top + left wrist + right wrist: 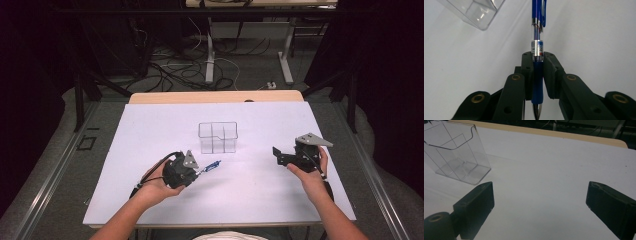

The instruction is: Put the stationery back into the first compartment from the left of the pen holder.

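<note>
One pen (538, 62) sits pinched in my left gripper (197, 171), its long axis running straight out along the jaws toward the clear holder (217, 137), near and ahead-right. My right gripper (281, 156) hangs spread wide, empty.

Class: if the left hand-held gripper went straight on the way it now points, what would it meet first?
Probably the clear organiser: the left hand-held gripper, shut on the blue pen, aims toward it, though it may pass just right.
</note>
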Demonstrator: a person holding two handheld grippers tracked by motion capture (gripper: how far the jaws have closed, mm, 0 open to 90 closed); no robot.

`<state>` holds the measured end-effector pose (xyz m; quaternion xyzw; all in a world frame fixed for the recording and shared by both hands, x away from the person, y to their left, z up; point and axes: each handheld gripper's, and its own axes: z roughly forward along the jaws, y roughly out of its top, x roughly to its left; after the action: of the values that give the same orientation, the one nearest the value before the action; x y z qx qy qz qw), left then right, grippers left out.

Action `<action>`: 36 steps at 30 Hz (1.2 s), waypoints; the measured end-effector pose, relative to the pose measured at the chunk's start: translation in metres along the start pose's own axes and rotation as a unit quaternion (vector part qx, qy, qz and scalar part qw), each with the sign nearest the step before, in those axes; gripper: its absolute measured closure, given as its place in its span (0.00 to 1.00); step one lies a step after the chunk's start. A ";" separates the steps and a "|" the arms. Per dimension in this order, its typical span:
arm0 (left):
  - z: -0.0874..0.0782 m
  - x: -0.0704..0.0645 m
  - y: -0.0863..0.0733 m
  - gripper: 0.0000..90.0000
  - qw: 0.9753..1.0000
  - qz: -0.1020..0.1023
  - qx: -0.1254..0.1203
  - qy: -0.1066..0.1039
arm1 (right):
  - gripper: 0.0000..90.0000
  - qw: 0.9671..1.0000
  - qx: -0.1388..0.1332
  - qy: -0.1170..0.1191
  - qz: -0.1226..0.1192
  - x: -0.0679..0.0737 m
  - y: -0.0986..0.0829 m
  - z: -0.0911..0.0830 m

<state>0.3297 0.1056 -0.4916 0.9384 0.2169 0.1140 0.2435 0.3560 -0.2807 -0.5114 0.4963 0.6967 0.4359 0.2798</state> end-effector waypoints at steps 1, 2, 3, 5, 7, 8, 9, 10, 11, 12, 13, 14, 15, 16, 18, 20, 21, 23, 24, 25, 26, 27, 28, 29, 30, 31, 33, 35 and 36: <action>-0.001 0.000 0.002 0.89 1.000 0.003 -0.003 0.005 | 0.08 1.000 0.002 -0.001 0.000 0.000 0.000 -0.001; -0.001 0.000 0.003 0.89 1.000 0.004 -0.007 0.005 | 0.08 1.000 0.000 0.000 -0.001 0.000 0.001 -0.001; -0.002 -0.001 0.004 0.89 1.000 0.006 -0.010 0.011 | 0.08 1.000 0.001 0.000 0.000 0.001 0.001 -0.001; -0.004 0.000 0.006 0.89 1.000 0.007 -0.014 0.014 | 0.08 1.000 -0.001 0.003 -0.003 0.002 0.001 -0.001; -0.005 0.000 0.007 0.89 1.000 0.008 -0.021 0.017 | 0.07 1.000 -0.002 0.003 -0.003 0.003 0.002 0.000; -0.006 0.000 0.007 0.89 1.000 0.007 -0.021 0.020 | 0.07 1.000 0.002 0.006 -0.006 0.003 0.002 -0.001; -0.006 0.000 0.007 0.89 0.999 0.010 -0.027 0.027 | 0.07 1.000 0.002 0.006 -0.006 0.003 0.002 0.000; -0.008 0.000 0.008 0.89 0.999 0.013 -0.023 0.034 | 0.07 1.000 0.003 0.007 -0.007 0.004 0.002 0.000; -0.008 -0.001 0.008 0.89 0.998 0.018 -0.030 0.043 | 0.06 1.000 0.004 0.008 -0.006 0.004 0.002 0.000; -0.009 -0.002 0.008 0.89 0.998 0.024 -0.031 0.053 | 0.05 1.000 0.004 0.011 -0.006 0.004 0.002 0.000; -0.009 -0.003 0.009 0.89 0.997 0.029 -0.034 0.060 | 0.05 1.000 0.004 0.007 -0.006 0.005 0.002 0.001; -0.010 -0.004 0.009 0.89 0.996 0.044 -0.034 0.074 | 0.04 1.000 0.005 0.012 -0.006 0.005 0.002 0.001; -0.011 -0.005 0.010 0.89 0.994 0.052 -0.035 0.085 | 0.04 1.000 0.006 0.013 -0.004 0.006 0.002 0.001; -0.012 -0.007 0.010 0.89 0.993 0.062 -0.035 0.096 | 0.03 1.000 0.005 0.012 -0.009 0.005 0.002 0.001; -0.014 -0.010 0.011 0.89 0.990 0.081 -0.039 0.112 | 0.02 1.000 0.005 0.014 -0.011 0.006 0.002 0.001; -0.015 -0.015 0.012 0.89 0.984 0.106 -0.041 0.141 | 0.02 1.000 0.007 0.013 -0.010 0.006 0.002 0.001; -0.015 -0.017 0.012 0.89 0.981 0.113 -0.044 0.151 | 0.01 1.000 0.006 0.013 -0.010 0.006 0.002 0.001; -0.016 -0.021 0.013 0.89 0.973 0.141 -0.047 0.175 | 0.00 1.000 0.005 0.010 -0.009 0.007 0.002 0.001; -0.017 -0.024 0.013 0.89 0.968 0.155 -0.050 0.190 | 0.00 1.000 0.005 0.010 -0.009 0.007 0.002 0.001; -0.017 -0.026 0.013 0.88 0.965 0.162 -0.054 0.200 | 0.00 1.000 0.006 0.014 -0.005 0.007 0.002 0.002; -0.016 -0.029 0.013 0.89 0.959 0.172 -0.063 0.214 | 0.00 1.000 0.005 0.014 -0.008 0.006 0.002 0.002; -0.017 -0.030 0.013 0.89 0.957 0.182 -0.064 0.219 | 0.00 1.000 0.005 0.016 -0.007 0.007 0.002 0.002; -0.016 -0.032 0.013 0.89 0.952 0.190 -0.069 0.232 | 0.00 1.000 0.006 0.015 -0.005 0.007 0.003 0.002; -0.018 -0.033 0.014 0.89 0.946 0.209 -0.060 0.241 | 0.00 1.000 0.008 0.015 -0.007 0.008 0.003 0.002; -0.019 -0.034 0.014 0.89 0.941 0.217 -0.063 0.250 | 0.00 1.000 0.006 0.018 -0.009 0.008 0.003 0.002; -0.019 -0.035 0.014 0.89 0.936 0.228 -0.068 0.260 | 0.00 1.000 0.007 0.018 -0.014 0.009 0.004 0.002; -0.019 -0.038 0.014 0.89 0.924 0.249 -0.068 0.281 | 0.00 1.000 0.008 0.017 -0.023 0.011 0.004 0.002; -0.018 -0.040 0.014 0.89 0.911 0.276 -0.063 0.300 | 0.00 0.999 0.008 0.018 -0.037 0.014 0.005 0.003; -0.017 -0.041 0.014 0.89 0.907 0.285 -0.059 0.305 | 0.00 0.999 0.010 0.016 -0.047 0.015 0.005 0.002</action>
<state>0.2930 0.0825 -0.4741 0.8636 -0.0028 0.4720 0.1769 0.3552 -0.2651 -0.5070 0.4592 0.7276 0.4231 0.2840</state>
